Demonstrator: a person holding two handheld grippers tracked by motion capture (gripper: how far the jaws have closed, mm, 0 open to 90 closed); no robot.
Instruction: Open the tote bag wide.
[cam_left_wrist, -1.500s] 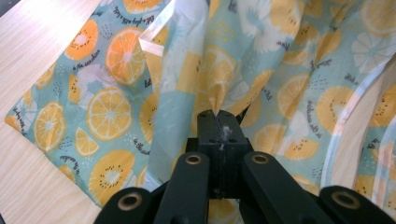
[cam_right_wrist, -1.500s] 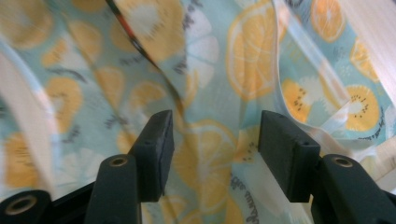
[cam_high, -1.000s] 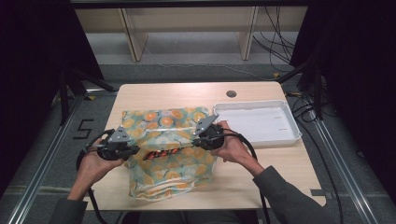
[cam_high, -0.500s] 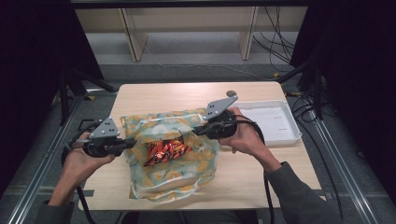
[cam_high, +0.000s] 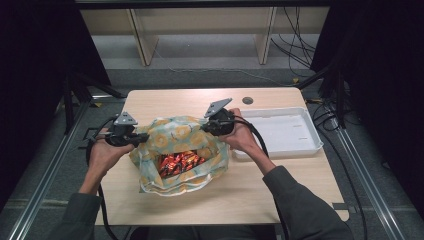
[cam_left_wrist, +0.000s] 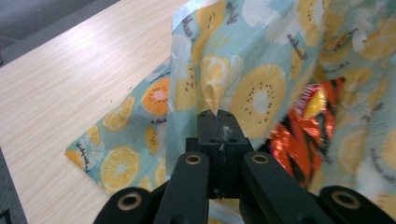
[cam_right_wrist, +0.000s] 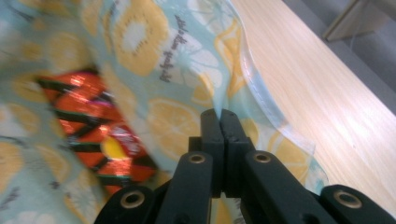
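Near us, bare table (cam_high: 240, 200) lies free before the bag (cam_high: 177, 145). Our left gripper (cam_high: 141, 137) and right gripper (cam_high: 204, 127) are both closed tight on its opposite rims, holding the mouth wide over orange packets (cam_high: 180, 162). Beyond, right, is the white tray (cam_high: 300, 145).
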